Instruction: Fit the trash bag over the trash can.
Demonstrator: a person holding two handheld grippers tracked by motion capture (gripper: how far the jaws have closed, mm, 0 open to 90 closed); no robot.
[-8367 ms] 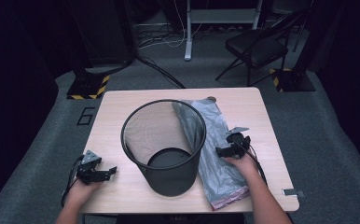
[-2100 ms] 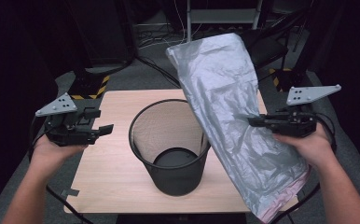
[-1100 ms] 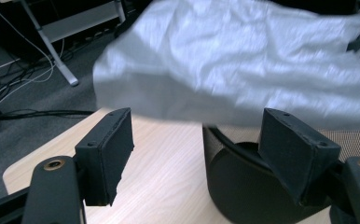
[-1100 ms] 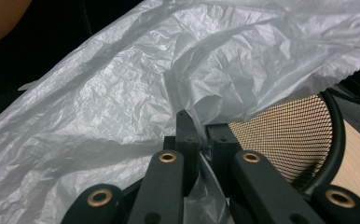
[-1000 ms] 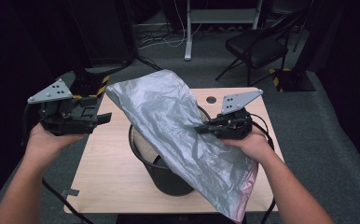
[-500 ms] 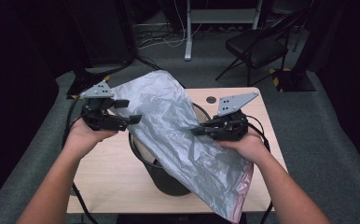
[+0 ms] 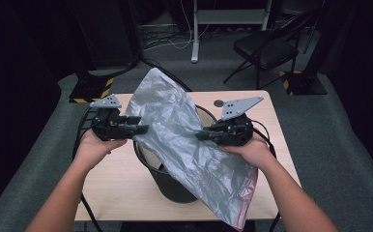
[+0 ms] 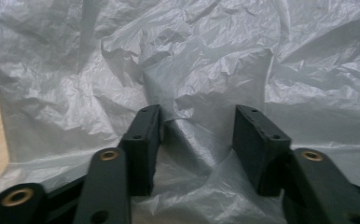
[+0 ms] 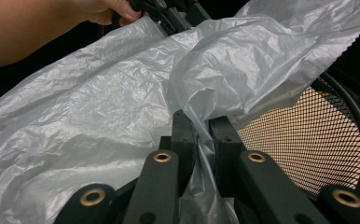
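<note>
A crinkled grey plastic bag is draped over a black mesh bin on the table. My right gripper holds it from the right; in the right gripper view its jaws are shut on a pinched fold of the bag, with the bin's mesh behind. My left gripper is at the bag's left edge. In the left gripper view its jaws have just been closing and stand apart, with a loose fold of the bag between the pads.
The wooden table has bare room left and right of the bin. A folding chair and stands sit on the grey floor behind the table. The left hand appears at the top of the right gripper view.
My left gripper has come down and rightward to the bag's left edge, and its jaws have narrowed around a fold. The right gripper has kept its grip and place.
</note>
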